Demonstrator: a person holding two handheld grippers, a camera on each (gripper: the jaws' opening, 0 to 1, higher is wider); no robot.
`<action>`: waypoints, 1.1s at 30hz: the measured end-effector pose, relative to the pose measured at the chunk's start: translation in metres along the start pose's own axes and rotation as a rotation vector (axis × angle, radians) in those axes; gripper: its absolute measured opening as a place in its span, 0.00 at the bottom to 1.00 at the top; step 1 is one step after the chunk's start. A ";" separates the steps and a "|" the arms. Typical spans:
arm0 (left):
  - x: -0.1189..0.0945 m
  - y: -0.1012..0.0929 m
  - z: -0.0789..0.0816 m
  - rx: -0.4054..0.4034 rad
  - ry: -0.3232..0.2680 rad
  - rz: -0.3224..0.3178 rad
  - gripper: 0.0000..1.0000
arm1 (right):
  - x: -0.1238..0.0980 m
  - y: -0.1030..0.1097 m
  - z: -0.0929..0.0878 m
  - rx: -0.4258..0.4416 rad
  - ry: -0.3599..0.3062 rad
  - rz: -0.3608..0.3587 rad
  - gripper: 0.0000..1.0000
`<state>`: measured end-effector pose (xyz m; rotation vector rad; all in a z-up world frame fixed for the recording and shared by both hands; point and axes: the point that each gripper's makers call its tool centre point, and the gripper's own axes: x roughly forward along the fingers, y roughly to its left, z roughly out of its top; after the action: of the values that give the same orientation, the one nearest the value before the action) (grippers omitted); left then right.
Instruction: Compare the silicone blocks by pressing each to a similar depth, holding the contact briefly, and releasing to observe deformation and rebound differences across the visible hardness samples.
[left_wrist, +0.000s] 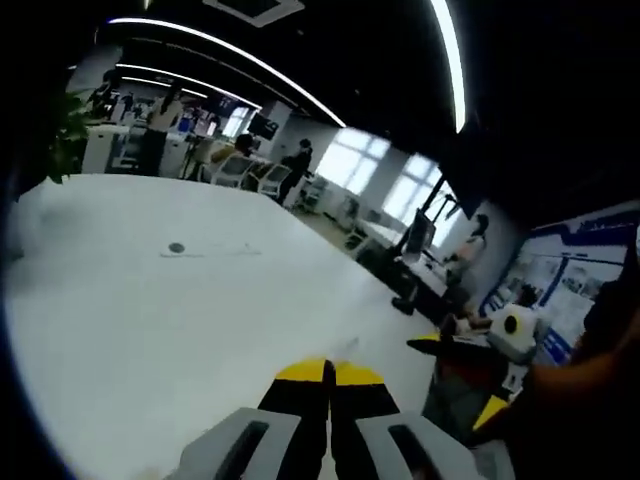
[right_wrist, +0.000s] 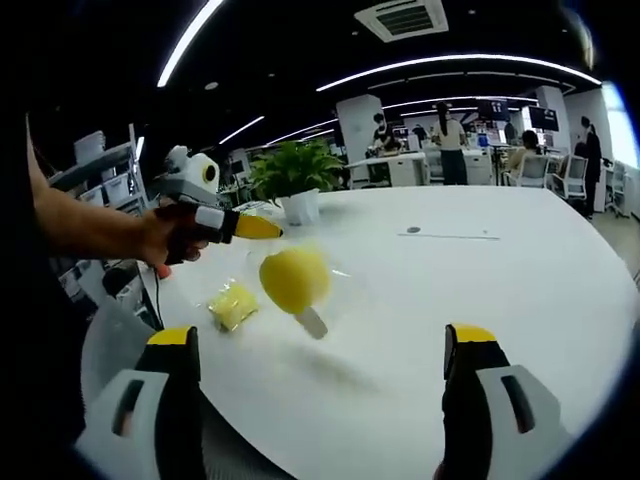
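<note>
On the white table (right_wrist: 480, 290), a small yellow silicone block (right_wrist: 232, 303) lies near the left edge. Beside it, a rounded yellow piece (right_wrist: 295, 278) with a pale stub under it appears just above the tabletop, casting a shadow; what holds it is unclear. My right gripper (right_wrist: 322, 340) is open wide, both jaws apart from the piece and nearer the camera. A hand holds my left gripper (right_wrist: 255, 228) just up-left of the rounded piece, yellow tips together. In the left gripper view, my left gripper (left_wrist: 328, 372) is shut on nothing over bare table (left_wrist: 180, 320).
A potted plant (right_wrist: 295, 175) stands at the table's far side. A small dark disc (left_wrist: 176, 247) lies mid-table. The right gripper (left_wrist: 500, 340) and a person's arm enter at the right. Desks, chairs and people fill the office beyond.
</note>
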<state>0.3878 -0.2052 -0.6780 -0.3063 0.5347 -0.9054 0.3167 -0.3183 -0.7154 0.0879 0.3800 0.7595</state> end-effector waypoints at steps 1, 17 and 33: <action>-0.003 -0.004 0.009 0.009 -0.020 -0.010 0.00 | 0.001 0.000 0.004 -0.015 -0.017 0.007 0.95; -0.032 -0.042 0.080 0.069 -0.102 -0.067 0.00 | 0.028 0.004 0.084 -0.055 -0.166 0.161 0.96; -0.052 -0.083 0.099 0.100 -0.128 -0.183 0.00 | 0.055 0.041 0.107 -0.014 -0.265 0.357 0.83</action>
<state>0.3622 -0.2087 -0.5415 -0.3234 0.3460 -1.0780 0.3658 -0.2451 -0.6237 0.2458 0.1052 1.0877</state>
